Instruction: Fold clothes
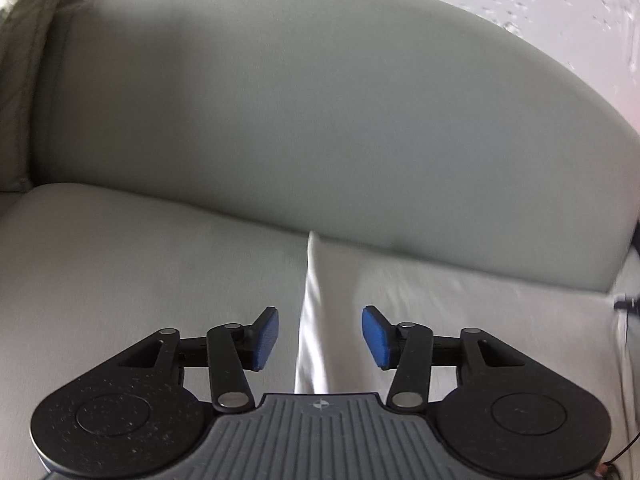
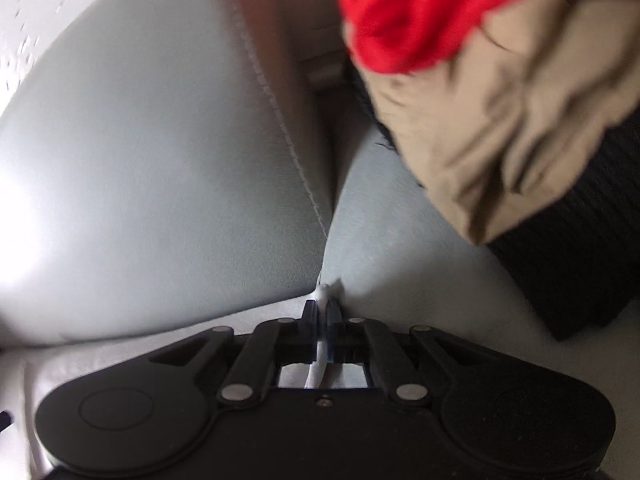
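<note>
White cloth [image 1: 440, 300] lies spread on the sofa seat [image 1: 140, 260], its left edge running from 12 toward 6 between the blue pads [image 1: 266, 338] of the left gripper [image 1: 320, 338]. Left jaws are wide apart and hold nothing. Right gripper [image 2: 322, 312] is closed tight on a thin pinch of the same white cloth, a nub poking out at 12 of the tips. The cloth looks light, thin and limp — it should drape, not hold shape, and may slip from a shallow pinch. Best hold is probably the edge or a corner, several layers deep. Backrest [image 1: 320, 120] blocks the way at 12. In the right view a pile — red garment [image 2: 420, 12], tan garment [image 2: 500, 132], dark knit [image 2: 568, 260] — crowds 1 to 3. Seat at 9 in the left view looks open for laying folds.
</note>
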Motion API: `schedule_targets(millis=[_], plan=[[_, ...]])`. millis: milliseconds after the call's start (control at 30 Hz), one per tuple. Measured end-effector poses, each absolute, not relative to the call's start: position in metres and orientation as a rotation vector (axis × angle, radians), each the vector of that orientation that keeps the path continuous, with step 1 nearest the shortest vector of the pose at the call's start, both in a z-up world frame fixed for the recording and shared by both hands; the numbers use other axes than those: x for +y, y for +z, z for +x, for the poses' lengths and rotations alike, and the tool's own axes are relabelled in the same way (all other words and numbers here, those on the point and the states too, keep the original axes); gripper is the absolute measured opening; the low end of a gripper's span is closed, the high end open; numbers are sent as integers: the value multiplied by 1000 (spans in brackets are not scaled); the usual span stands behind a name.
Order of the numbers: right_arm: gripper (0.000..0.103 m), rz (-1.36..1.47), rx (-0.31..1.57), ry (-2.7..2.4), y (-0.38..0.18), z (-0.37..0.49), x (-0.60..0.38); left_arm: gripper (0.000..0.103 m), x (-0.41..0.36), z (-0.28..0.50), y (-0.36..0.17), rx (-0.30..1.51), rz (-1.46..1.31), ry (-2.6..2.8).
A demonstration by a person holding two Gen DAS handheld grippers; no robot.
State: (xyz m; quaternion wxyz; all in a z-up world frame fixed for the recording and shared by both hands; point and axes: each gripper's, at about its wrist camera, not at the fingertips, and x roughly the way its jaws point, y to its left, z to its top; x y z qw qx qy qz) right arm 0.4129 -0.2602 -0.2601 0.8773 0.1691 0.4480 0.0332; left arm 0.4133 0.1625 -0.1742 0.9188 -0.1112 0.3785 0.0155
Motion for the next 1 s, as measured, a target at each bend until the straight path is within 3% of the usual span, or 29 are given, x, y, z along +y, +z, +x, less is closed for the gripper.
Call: schedule_targets(millis=[67,200,367,467,700,1000], plan=[[2,366,940,78,-263,408,-261,46,174,436,-180,787,-281,34],[2,367,951,90,-267,399,-257,28,188,467,-194,845,-386,-10],[2,372,945,99,-269,384,-251,28,187,484,-200,868,-360,-35],[2,349,927,104,-266,371,-244,2,181,489,-200,884,-300,-14],[3,300,873,116,-257,338,-227,2,163,456,-162,754,-186,-1],[3,303,688,157,-181,228,-223,2,160,359,-67,561,-175,-11]])
